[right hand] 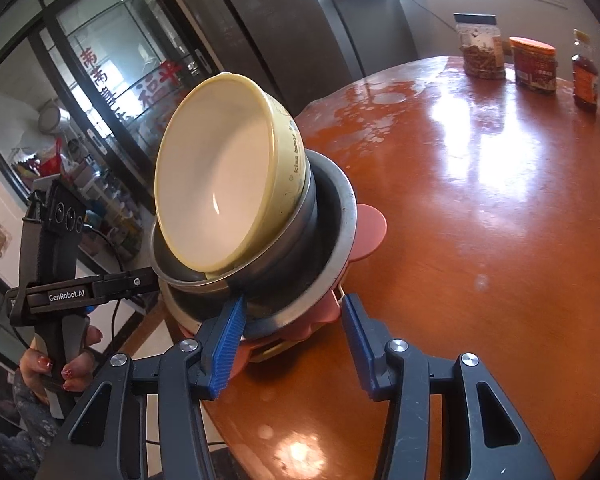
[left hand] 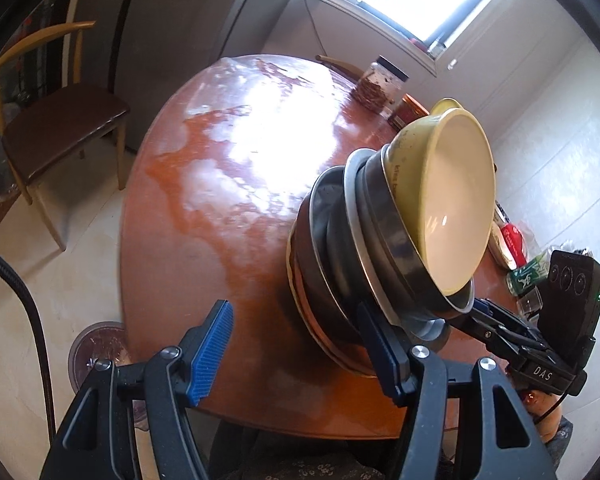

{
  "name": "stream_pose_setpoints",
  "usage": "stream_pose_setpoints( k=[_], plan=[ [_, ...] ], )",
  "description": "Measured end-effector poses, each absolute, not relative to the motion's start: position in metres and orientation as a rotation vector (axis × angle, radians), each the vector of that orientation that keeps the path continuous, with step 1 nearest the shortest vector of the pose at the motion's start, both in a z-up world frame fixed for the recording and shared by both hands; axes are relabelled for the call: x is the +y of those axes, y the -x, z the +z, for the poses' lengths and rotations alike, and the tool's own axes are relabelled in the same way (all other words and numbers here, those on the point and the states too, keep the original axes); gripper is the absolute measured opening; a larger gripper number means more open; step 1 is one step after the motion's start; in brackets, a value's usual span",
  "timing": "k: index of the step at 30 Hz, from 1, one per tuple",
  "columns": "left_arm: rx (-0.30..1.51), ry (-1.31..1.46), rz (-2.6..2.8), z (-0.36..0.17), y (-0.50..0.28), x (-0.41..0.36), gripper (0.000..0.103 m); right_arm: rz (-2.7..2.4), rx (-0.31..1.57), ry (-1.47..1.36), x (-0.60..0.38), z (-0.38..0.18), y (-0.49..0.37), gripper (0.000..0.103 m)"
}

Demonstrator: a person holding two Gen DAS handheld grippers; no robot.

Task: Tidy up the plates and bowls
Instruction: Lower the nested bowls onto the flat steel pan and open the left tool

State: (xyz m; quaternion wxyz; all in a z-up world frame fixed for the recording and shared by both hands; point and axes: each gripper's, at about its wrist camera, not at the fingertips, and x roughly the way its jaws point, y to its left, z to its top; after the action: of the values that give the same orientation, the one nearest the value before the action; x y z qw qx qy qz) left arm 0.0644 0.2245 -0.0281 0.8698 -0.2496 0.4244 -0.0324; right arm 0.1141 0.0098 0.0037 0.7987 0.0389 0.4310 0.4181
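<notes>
A stack of dishes stands on the round brown table (left hand: 204, 216). On top is a yellow bowl (left hand: 452, 200) with a white inside, tilted; it also shows in the right wrist view (right hand: 220, 196). Under it are steel bowls (left hand: 340, 236) and, in the right wrist view, pink plates (right hand: 370, 232) at the bottom. My left gripper (left hand: 296, 356) is open, just left of the stack's base. My right gripper (right hand: 294, 344) is open, its blue fingers either side of the stack's lower edge. The right gripper also shows in the left wrist view (left hand: 496, 320), reaching the stack from the right.
Jars (right hand: 482, 46) and a sauce bottle (right hand: 585, 76) stand at the table's far edge. A wooden chair (left hand: 56, 120) stands left of the table. Packets (left hand: 516, 240) lie on the right side. A glass cabinet (right hand: 112, 92) is behind the stack.
</notes>
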Motion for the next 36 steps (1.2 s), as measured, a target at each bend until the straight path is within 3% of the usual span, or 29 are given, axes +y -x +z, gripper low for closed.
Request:
stream_pose_setpoints(
  k=[21, 36],
  plan=[
    [0.962, 0.313, -0.28, -0.017, -0.12, 0.047, 0.067, 0.739, 0.903, -0.129, -0.13, 0.002, -0.116, 0.05],
    [0.876, 0.182, -0.167, -0.001, -0.104, 0.017, 0.068, 0.691, 0.854, -0.194, -0.162, 0.011, -0.105, 0.051]
  ],
)
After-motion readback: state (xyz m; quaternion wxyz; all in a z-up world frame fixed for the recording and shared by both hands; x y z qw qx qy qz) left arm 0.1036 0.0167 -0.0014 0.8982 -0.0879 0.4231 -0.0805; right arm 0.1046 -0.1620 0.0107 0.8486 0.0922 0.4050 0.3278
